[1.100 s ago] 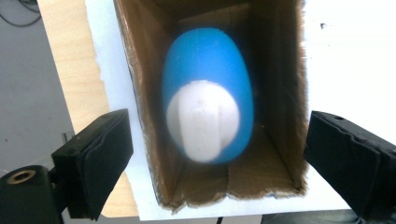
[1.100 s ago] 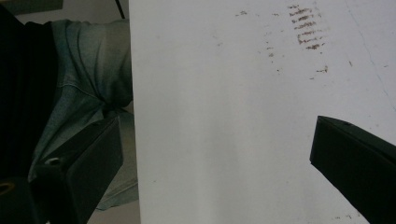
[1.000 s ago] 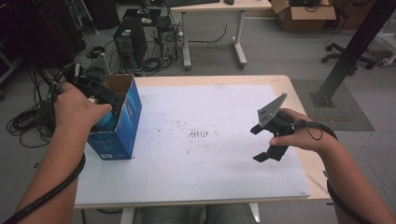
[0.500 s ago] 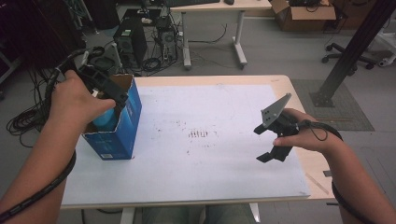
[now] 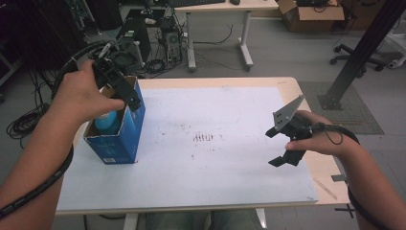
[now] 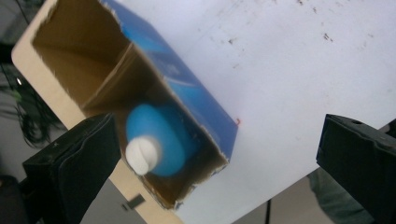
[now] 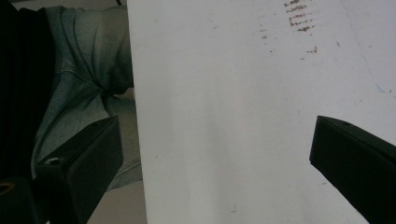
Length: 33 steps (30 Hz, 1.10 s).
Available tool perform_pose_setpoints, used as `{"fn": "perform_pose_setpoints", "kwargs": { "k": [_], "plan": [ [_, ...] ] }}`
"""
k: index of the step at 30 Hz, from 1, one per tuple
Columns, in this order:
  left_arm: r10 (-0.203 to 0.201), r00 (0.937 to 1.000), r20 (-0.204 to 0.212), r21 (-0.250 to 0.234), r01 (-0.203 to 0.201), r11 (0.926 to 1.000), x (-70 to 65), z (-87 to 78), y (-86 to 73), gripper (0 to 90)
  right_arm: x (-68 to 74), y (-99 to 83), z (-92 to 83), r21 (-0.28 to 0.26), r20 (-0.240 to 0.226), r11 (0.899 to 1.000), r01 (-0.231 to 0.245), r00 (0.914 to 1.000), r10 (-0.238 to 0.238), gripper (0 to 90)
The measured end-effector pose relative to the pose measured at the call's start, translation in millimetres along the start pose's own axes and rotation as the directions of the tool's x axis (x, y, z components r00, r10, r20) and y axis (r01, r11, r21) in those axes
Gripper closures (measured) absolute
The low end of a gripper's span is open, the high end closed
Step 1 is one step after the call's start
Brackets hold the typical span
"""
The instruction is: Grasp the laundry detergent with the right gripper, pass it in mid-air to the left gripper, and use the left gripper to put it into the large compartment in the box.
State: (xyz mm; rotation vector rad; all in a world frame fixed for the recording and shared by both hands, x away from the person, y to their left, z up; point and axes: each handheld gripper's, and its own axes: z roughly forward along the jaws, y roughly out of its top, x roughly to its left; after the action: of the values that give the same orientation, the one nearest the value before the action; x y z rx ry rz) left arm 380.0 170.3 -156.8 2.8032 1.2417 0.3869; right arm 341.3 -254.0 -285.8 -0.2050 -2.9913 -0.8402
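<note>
- Bottle [image 6: 161, 140] stands upright in the blue box [image 5: 125, 136] at the worktop's [image 5: 230, 182] left edge.
- Left tool [image 5: 125, 91], jaws just opened wide and empty, hovers directly above it.
- Right tool [image 5: 282, 146], open and empty, hangs well apart.

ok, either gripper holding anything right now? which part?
Nothing is held. The left gripper has open jaws above the blue bottle standing in the box; the right gripper is open over the table.
</note>
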Motion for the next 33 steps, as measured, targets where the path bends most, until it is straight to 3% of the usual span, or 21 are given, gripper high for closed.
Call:
{"fn": "perform_pose_setpoints", "kwargs": {
  "k": [1,2,7,8,12,13,14,16,20,21,22,26,27,28,29,30,32,33],
  "plan": [
    [0.045,0.9989,0.01,-0.009,-0.045,0.999,-3.9,-1.8,3.3,0.2,0.5,0.3,-1.2,0.006,0.001,1.0,0.003,1.0,-0.003,3.0],
    [0.045,0.9989,0.01,-0.009,-0.045,0.999,-3.9,-1.8,3.3,0.2,0.5,0.3,-1.2,0.006,0.001,1.0,0.003,1.0,-0.003,3.0],
    [0.143,0.9886,0.048,-0.059,-0.14,0.9884,-13.1,-5.4,11.0,0.2,1.4,1.4,-2.8,0.016,0.006,1.0,0.004,1.0,-0.004,3.0],
    [0.155,0.9851,0.075,-0.063,-0.151,0.9866,-15.2,-5.2,12.8,0.2,1.7,1.5,-2.8,0.02,0.006,1.0,0.003,1.0,-0.003,3.0],
    [0.223,0.9686,0.109,-0.063,-0.217,0.9741,-23.4,-2.2,18.1,0.2,2.9,1.2,-4.2,0.03,0.007,1.0,0.0,1.0,0.0,3.1],
    [0.252,0.9603,0.119,-0.062,-0.246,0.9672,-27.7,1.0,20.9,0.2,3.1,0.7,-5.3,0.034,0.007,0.999,-0.004,1.0,0.004,3.1],
    [0.252,0.9603,0.119,-0.062,-0.246,0.9672,-27.7,1.0,20.9,0.2,2.9,0.2,-6.1,0.035,0.01,0.999,-0.004,0.9999,0.004,3.0],
    [0.282,0.9507,0.13,-0.06,-0.276,0.9593,-31.7,4.8,23.7,0.2,2.8,-0.1,-6.7,0.037,0.01,0.999,-0.004,0.9999,0.004,3.0],
    [0.317,0.938,0.14,-0.048,-0.314,0.9483,-39.0,13.2,29.9,0.2,2.3,-1.6,-8.4,0.044,0.014,0.999,-0.009,0.9999,0.009,3.1],
    [0.347,0.9274,0.141,-0.043,-0.344,0.938,-43.5,16.5,32.8,0.1,2.0,-2.3,-9.2,0.046,0.015,0.999,-0.012,0.9998,0.012,3.2],
    [0.347,0.9274,0.141,-0.043,-0.344,0.938,-43.5,16.5,32.8,0.1,1.5,-2.8,-10.0,0.049,0.016,0.999,-0.012,0.9998,0.011,3.2],
    [0.389,0.9085,0.154,-0.042,-0.387,0.9211,-51.8,19.9,38.0,0.2,0.8,-4.4,-11.5,0.047,0.02,0.999,-0.016,0.9997,0.015,3.1],
    [0.41,0.8994,0.151,-0.027,-0.411,0.9112,-55.6,21.2,40.6,0.2,0.6,-5.5,-11.6,0.048,0.024,0.999,-0.016,0.9996,0.015,3.0],
    [0.41,0.8994,0.151,-0.027,-0.411,0.9112,-55.6,21.2,40.6,0.2,0.6,-5.5,-11.6,0.048,0.024,0.999,-0.016,0.9996,0.015,3.0],
    [0.424,0.89,0.167,-0.012,-0.429,0.9034,-58.7,24.0,42.9,0.2,0.8,-6.8,-11.5,0.052,0.021,0.998,-0.017,0.9997,0.016,3.1],
    [0.424,0.89,0.167,-0.012,-0.429,0.9034,-58.7,24.0,42.9,0.2,0.8,-6.8,-11.5,0.052,0.021,0.998,-0.017,0.9997,0.016,3.1],
    [0.447,0.878,0.171,-0.013,-0.452,0.8921,-62.4,26.2,44.6,0.2,1.2,-8.3,-11.0,0.065,0.018,0.998,-0.017,0.9997,0.015,3.1],
    [0.473,0.865,0.167,-0.026,-0.476,0.8792,-67.5,29.2,44.6,0.2,1.6,-9.4,-10.9,0.065,0.017,0.998,-0.021,0.9997,0.02,3.1]
  ]
}}
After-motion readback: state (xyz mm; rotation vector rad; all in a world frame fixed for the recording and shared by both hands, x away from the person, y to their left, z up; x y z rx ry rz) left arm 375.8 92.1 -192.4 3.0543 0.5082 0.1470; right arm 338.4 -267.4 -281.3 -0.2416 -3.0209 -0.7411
